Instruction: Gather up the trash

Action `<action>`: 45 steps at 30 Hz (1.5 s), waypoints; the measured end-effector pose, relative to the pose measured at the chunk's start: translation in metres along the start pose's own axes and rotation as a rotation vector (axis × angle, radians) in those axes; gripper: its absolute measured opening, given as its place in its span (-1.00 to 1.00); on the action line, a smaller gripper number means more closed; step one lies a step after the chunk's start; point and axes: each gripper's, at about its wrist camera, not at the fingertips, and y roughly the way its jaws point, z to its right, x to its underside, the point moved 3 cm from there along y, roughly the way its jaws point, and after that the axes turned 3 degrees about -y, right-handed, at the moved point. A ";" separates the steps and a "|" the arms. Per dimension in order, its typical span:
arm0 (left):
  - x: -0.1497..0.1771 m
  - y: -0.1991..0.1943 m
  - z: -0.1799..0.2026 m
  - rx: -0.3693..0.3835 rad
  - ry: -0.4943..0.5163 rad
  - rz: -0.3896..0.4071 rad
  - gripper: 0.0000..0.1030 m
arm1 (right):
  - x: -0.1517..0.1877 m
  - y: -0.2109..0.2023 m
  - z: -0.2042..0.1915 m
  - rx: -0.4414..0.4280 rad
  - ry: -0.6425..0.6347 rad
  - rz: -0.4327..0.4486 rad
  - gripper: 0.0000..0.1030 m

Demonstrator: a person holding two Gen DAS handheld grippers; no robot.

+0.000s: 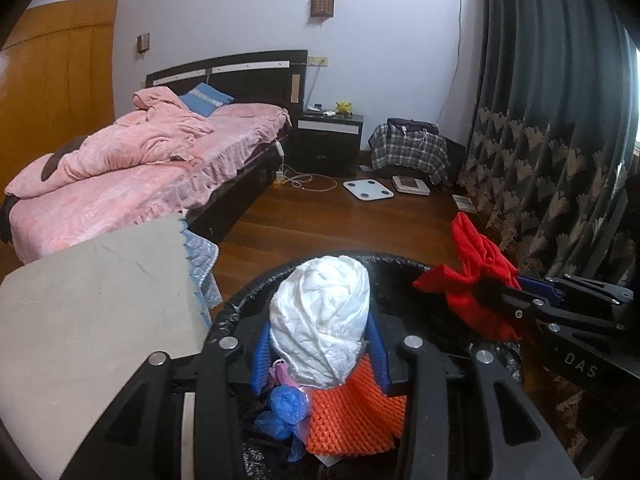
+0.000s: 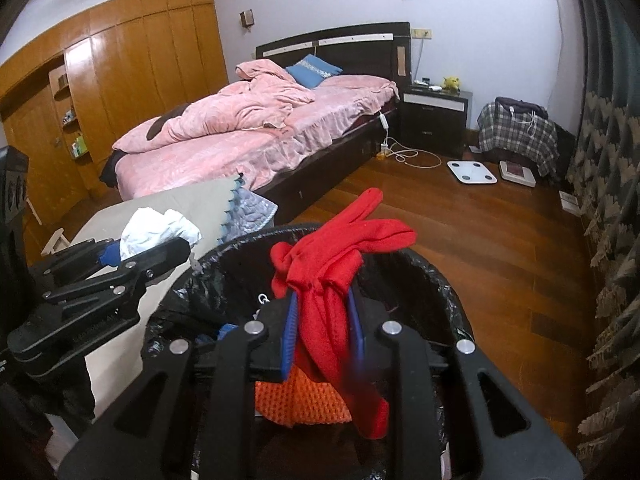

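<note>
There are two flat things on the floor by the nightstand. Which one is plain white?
The bathroom scale nearer the bed: white all over, with four small dots. The other flat object, beside the plaid-covered pile, has a dark centre panel.

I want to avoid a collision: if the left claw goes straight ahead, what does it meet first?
Probably the far rim of the bin, just beyond the white wad that the left claw holds. Depth is unclear; it might pass above the rim.

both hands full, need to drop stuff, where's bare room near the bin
Bare wood floor lies between the bed and the curtain. The grey pad left of the trash bin is bare. The bin is crowded with orange mesh.
</note>
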 end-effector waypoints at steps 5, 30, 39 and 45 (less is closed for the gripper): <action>0.003 0.002 -0.002 0.026 0.005 -0.013 0.42 | 0.002 0.004 0.006 0.026 0.008 -0.007 -0.20; -0.016 -0.098 -0.055 -0.152 -0.069 0.066 0.88 | -0.029 -0.063 -0.036 -0.026 -0.044 0.075 0.90; -0.007 -0.122 -0.056 -0.209 -0.073 0.064 0.88 | -0.035 -0.080 -0.052 -0.046 -0.047 0.062 0.90; -0.002 -0.136 -0.054 -0.207 -0.076 0.075 0.88 | -0.034 -0.087 -0.060 -0.053 -0.053 0.064 0.90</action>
